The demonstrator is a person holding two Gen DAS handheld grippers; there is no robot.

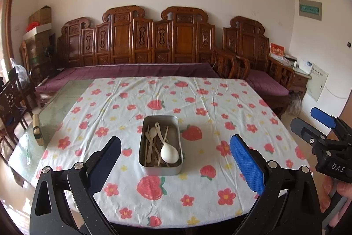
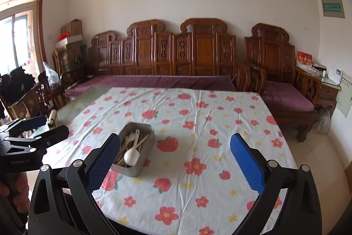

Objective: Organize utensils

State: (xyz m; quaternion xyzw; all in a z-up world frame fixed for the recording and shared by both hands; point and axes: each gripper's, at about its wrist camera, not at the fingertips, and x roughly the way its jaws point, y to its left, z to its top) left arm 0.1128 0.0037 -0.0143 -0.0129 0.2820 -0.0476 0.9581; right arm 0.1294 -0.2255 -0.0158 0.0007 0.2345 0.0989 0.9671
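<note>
A grey metal tin (image 1: 160, 169) sits on the strawberry tablecloth (image 1: 198, 102). It holds a white ladle-like spoon (image 1: 169, 152), smaller spoons and wooden chopsticks (image 1: 151, 147). My left gripper (image 1: 176, 160) is open and empty, held above the table's near edge, with the tin between its fingers in view. My right gripper (image 2: 176, 160) is open and empty, to the right of the tin (image 2: 134, 169); the spoon (image 2: 131, 156) shows in that view. Each gripper appears in the other's view: the right one (image 1: 312, 124) and the left one (image 2: 44, 127).
The cloth (image 2: 198, 116) leaves bare glass tabletop (image 1: 63, 102) at the far left, where a small wooden object (image 1: 36, 129) lies. A carved wooden sofa (image 1: 154, 47) with purple cushions stands behind the table. An armchair (image 2: 283, 80) is at the right.
</note>
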